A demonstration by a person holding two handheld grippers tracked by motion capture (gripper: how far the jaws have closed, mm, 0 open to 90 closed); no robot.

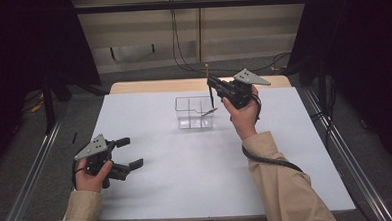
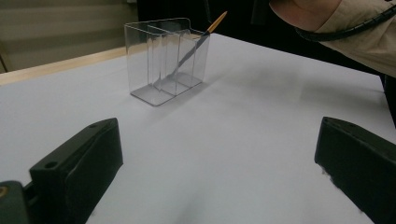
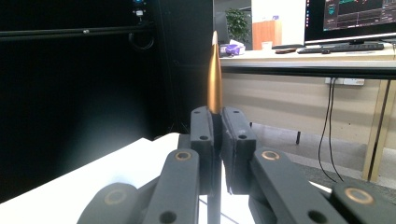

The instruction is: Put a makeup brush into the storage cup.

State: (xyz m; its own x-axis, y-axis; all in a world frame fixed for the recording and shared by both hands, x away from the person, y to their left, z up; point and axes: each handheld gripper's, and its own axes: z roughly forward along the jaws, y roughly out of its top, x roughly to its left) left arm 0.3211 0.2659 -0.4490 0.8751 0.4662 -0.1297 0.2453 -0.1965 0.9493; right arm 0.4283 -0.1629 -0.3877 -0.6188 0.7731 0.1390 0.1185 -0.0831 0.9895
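A clear divided organizer [image 1: 194, 112] stands on the table [image 1: 186, 171], toward the far side and a little right of the middle. One pencil [image 1: 207, 111] leans inside its right-hand compartment, its upper end resting over the right rim. Just right of the organizer and above it, the right claw [image 1: 210, 85] is clamped on a second pencil [image 1: 210, 87], which stands upright with its lower end above the organizer's right edge. The left claw [image 1: 129, 153] rests low over the table's near left part, well apart from the organizer, its jaws spread and facing toward the table's middle. In the left gripper view the organizer stands ahead, beyond the two jaws.
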